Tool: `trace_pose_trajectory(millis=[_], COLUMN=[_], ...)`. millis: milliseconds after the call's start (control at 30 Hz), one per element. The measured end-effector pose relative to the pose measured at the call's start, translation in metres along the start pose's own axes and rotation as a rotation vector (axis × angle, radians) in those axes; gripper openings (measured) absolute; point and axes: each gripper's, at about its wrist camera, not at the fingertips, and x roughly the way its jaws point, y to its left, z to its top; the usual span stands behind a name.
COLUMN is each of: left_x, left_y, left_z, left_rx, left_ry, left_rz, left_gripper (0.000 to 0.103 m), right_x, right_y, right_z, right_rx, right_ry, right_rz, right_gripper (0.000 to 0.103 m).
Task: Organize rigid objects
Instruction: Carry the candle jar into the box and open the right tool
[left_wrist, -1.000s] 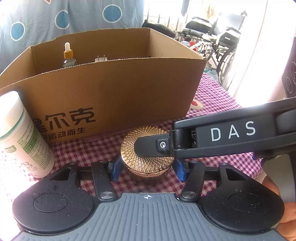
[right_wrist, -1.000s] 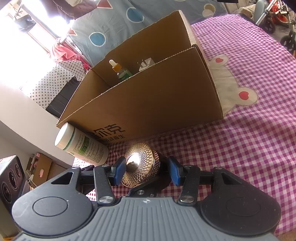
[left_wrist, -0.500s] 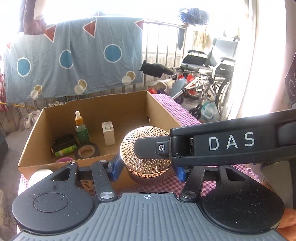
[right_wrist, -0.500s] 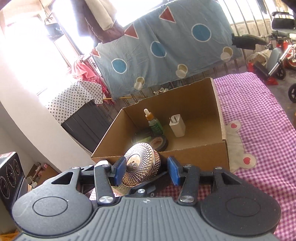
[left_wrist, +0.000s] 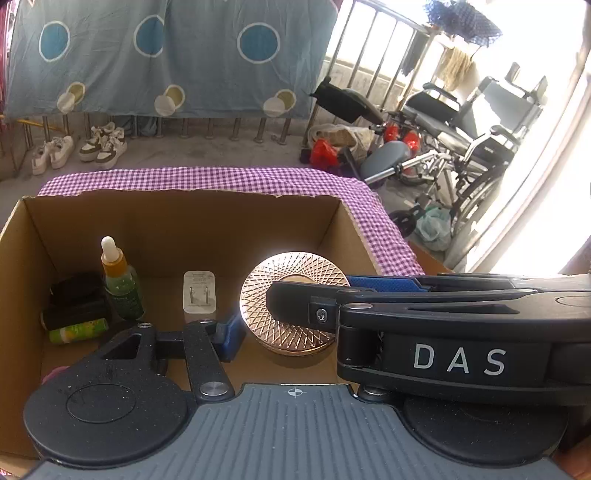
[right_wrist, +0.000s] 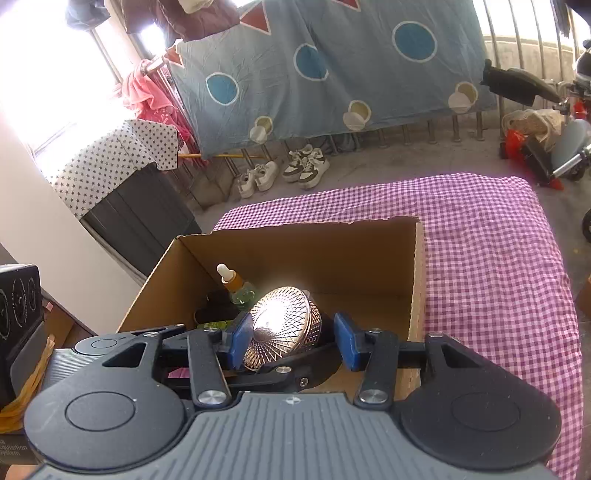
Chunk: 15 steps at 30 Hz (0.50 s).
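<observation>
Jar (left_wrist: 291, 306) lifted over box (left_wrist: 184, 221), two tongs (right_wrist: 291, 334) gripping, one dropper bottle (left_wrist: 120, 284)

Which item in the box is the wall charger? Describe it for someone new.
Look in the open cardboard box on the checked cloth. Right of the upright dropper bottle stands a small white block, the charger, showing two metal prongs; it is the only white, squarish item there.

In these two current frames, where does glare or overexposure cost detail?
Left wrist view: the window strip at right is blown out; the gold jar lid keeps its lattice pattern, with only a bright upper rim. Right wrist view: sun flares white on the lid, erasing its centre; the top-left window is washed out.
</observation>
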Motion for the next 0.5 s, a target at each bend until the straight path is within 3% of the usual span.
trace_pose_trajectory(millis=[167, 500], left_x=[0.029, 0.048], left_y=[0.012, 0.018], left_z=[0.009, 0.015], left_rx=[-0.033, -0.111], left_ry=[0.078, 0.167], left_rz=[0.008, 0.008], left_gripper=[0.056, 0.061], right_x=[0.034, 0.050], right_y=[-0.020, -0.017], right_z=[0.014, 0.029], right_rx=[0.012, -0.069], right_ry=[0.077, 0.068], right_rz=[0.005, -0.014], right_gripper=[0.049, 0.048])
